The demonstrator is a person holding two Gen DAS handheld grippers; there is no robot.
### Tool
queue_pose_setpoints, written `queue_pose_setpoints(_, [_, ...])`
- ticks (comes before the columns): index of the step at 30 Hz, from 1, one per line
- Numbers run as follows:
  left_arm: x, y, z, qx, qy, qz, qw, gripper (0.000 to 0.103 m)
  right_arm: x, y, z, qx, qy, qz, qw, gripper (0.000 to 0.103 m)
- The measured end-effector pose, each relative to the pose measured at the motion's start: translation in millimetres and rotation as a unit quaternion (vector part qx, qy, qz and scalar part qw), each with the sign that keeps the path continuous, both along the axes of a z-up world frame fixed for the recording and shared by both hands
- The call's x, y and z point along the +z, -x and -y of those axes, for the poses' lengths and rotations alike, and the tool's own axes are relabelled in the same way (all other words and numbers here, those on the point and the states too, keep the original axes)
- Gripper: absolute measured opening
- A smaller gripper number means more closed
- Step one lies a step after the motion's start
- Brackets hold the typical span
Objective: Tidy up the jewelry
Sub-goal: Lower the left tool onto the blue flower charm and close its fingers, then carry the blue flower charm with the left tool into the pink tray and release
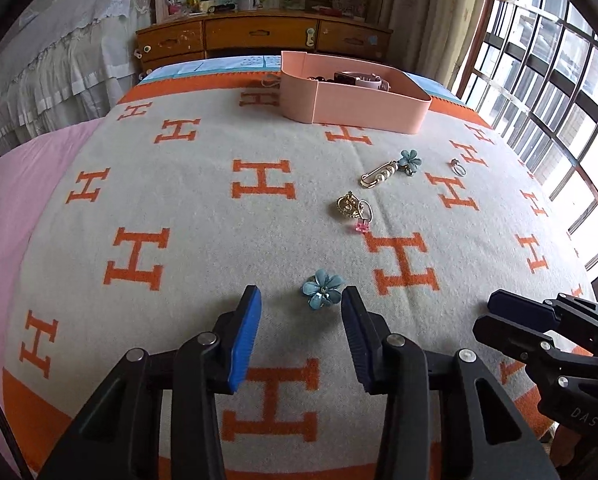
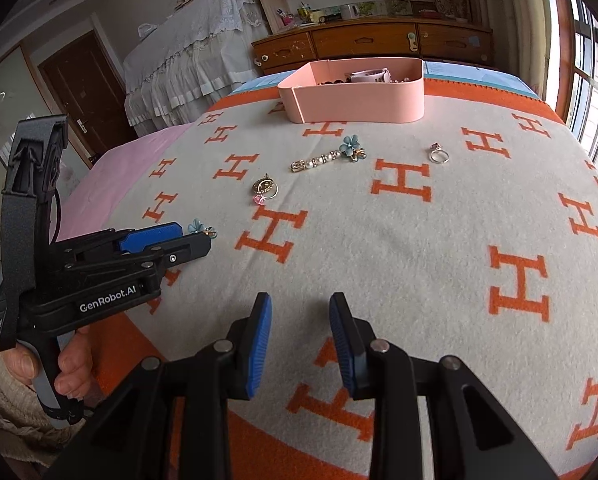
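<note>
While my left gripper point(image 1: 301, 304) stands part open around the blue flower point(image 1: 322, 289) on the blanket point(image 1: 179, 208), apparently not yet pinching, closing off-centre could flick it away; my right gripper point(image 2: 301, 312) is empty.

Left wrist view, all on the blanket point(image 1: 179, 208) over the bed. Flower clip point(image 1: 322, 289) sits between the left tool point(image 1: 301, 300) fingers, nearer the right one. Charm with ring point(image 1: 355, 210) at 12 o'clock from it, pearl pin point(image 1: 391, 170) beyond at 1, small ring point(image 1: 458, 167) at 3 o'clock of the pin. Box point(image 1: 355, 108) farthest back at 12, watch point(image 1: 359, 79) in it. Right tool point(image 1: 495, 312) at 3 o'clock of the clip, dresser point(image 1: 259, 38) behind the bed.
</note>
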State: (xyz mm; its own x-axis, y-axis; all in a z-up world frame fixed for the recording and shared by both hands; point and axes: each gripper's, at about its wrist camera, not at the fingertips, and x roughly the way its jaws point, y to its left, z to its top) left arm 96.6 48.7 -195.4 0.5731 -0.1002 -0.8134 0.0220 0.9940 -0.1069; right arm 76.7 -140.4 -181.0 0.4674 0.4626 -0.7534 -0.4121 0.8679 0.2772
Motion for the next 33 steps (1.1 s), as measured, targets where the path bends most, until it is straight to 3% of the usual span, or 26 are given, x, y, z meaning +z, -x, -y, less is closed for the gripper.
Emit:
queue_pose_setpoints(9, [1, -5, 10, 0.024, 0.002, -0.008, 0.9997, 0.039, -2, 10, -7, 0.015, 0.023, 0.048, 0.998, 0.034])
queue_pose_setpoints(11, [1, -6, 10, 0.031, -0.005, -0.007, 0.9995, 0.021, -2, 10, -8, 0.017, 0.025, 0.050, 0.998, 0.036])
queue_pose_setpoints(12, [0, -6, 9, 0.035, -0.005, -0.006, 0.9994, 0.018, -2, 10, -8, 0.018, 0.025, 0.050, 0.998, 0.036])
queue_pose_setpoints(19, [1, -4, 4, 0.027, 0.004, -0.002, 0.9996, 0.017, 1, 1, -6, 0.016, 0.018, 0.018, 1.000, 0.036])
queue_pose_setpoints(22, [2, -5, -2, 0.030, 0.012, -0.004, 0.9995, 0.017, 8, -13, -7, 0.014, 0.038, 0.002, 0.999, 0.036])
queue_pose_setpoints(29, [5, -4, -23, 0.047, 0.018, 0.001, 0.9987, 0.018, 31, -63, -12, 0.013, 0.101, 0.043, 0.994, 0.036])
queue_pose_setpoints(33, [6, -5, -33, 0.056, 0.024, 0.002, 0.9982, 0.018, 24, -92, -25, 0.038, 0.122, 0.035, 0.991, 0.036])
